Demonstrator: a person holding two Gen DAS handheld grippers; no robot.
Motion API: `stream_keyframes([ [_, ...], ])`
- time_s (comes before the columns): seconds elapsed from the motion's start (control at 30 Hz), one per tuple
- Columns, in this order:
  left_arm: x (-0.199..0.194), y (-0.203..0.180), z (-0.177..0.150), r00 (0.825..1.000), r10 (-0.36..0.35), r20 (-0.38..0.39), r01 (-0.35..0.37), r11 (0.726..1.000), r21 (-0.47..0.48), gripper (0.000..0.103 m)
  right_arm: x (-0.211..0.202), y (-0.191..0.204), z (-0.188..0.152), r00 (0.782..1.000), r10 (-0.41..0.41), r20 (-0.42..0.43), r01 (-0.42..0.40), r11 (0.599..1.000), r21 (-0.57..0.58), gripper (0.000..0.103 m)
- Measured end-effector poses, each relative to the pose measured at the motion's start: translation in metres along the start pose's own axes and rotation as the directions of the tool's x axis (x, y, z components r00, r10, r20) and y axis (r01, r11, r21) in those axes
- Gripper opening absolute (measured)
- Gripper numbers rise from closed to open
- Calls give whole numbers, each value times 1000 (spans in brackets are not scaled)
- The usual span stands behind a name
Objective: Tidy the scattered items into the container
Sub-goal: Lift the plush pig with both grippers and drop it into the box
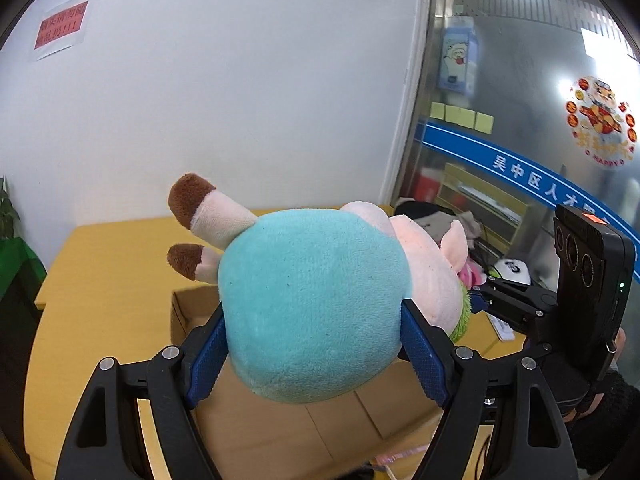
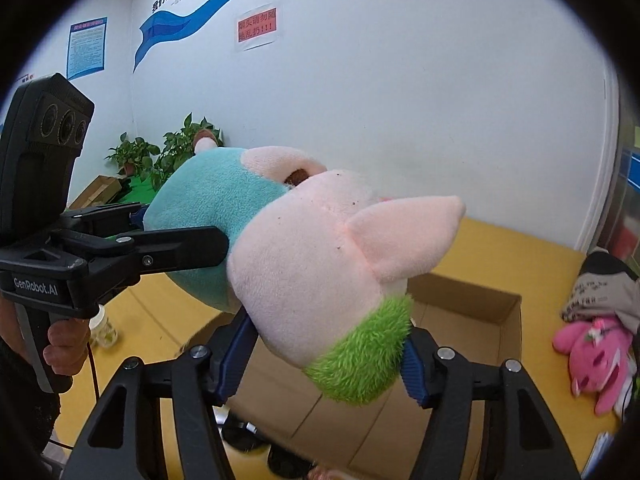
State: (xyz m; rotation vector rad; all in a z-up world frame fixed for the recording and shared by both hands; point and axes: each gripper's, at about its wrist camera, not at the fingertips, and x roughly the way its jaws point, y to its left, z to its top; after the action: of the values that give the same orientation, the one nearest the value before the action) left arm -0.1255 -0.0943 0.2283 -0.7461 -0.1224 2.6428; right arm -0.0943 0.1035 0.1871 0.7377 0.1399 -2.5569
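A plush pig (image 1: 316, 304) with a teal body, pink head and green tuft is held in the air by both grippers above an open cardboard box (image 1: 320, 424). My left gripper (image 1: 314, 344) is shut on its teal body. My right gripper (image 2: 324, 356) is shut on its head and green tuft (image 2: 360, 356). The pig also shows in the right wrist view (image 2: 304, 264), with the box (image 2: 468, 320) below it. The left gripper appears in the right wrist view (image 2: 176, 240), and the right gripper in the left wrist view (image 1: 480, 300).
The box stands on a yellow table (image 1: 100, 280). A pink plush toy (image 2: 596, 356) and a grey cloth bundle (image 2: 604, 288) lie at the table's right end. A small clear bottle (image 2: 102, 328) stands at the left. Potted plants (image 2: 160, 156) stand against the white wall.
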Motion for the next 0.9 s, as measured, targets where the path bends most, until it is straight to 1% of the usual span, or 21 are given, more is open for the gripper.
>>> stream_keyframes([
  [0.03,8,5,10,1000,4,2,-4,1000,-6,84,9,-5,11,1000,4,4,-4,1000,0,62],
  [0.13,33,15,28,1000,11,0,-11,999,-32,84,38,-18,33,1000,7,7,-7,1000,-3,62],
  [0.23,60,20,37,1000,7,-20,-8,999,-50,84,69,-30,48,1000,-5,-1,5,1000,-5,61],
  [0.33,94,46,39,998,5,-65,-10,998,-67,84,105,-45,52,1000,0,-23,0,1000,21,61],
  [0.43,134,63,31,991,25,-131,-35,997,-72,84,147,-60,42,998,5,-65,-2,999,47,61],
  [0.57,185,89,3,972,41,-232,-64,993,-95,84,201,-76,16,991,18,-136,-8,997,73,61],
  [0.67,210,108,-24,956,43,-290,-81,989,-122,84,235,-80,-5,983,22,-181,-10,998,67,61],
  [0.77,228,121,-42,938,43,-344,-99,984,-150,84,263,-80,-21,975,27,-220,-15,998,58,61],
  [0.8,231,123,-48,932,45,-359,-106,983,-151,84,268,-73,-28,971,30,-237,-17,998,55,61],
  [0.9,241,133,-67,906,57,-419,-131,980,-151,84,286,-67,-36,958,28,-286,-18,999,38,61],
])
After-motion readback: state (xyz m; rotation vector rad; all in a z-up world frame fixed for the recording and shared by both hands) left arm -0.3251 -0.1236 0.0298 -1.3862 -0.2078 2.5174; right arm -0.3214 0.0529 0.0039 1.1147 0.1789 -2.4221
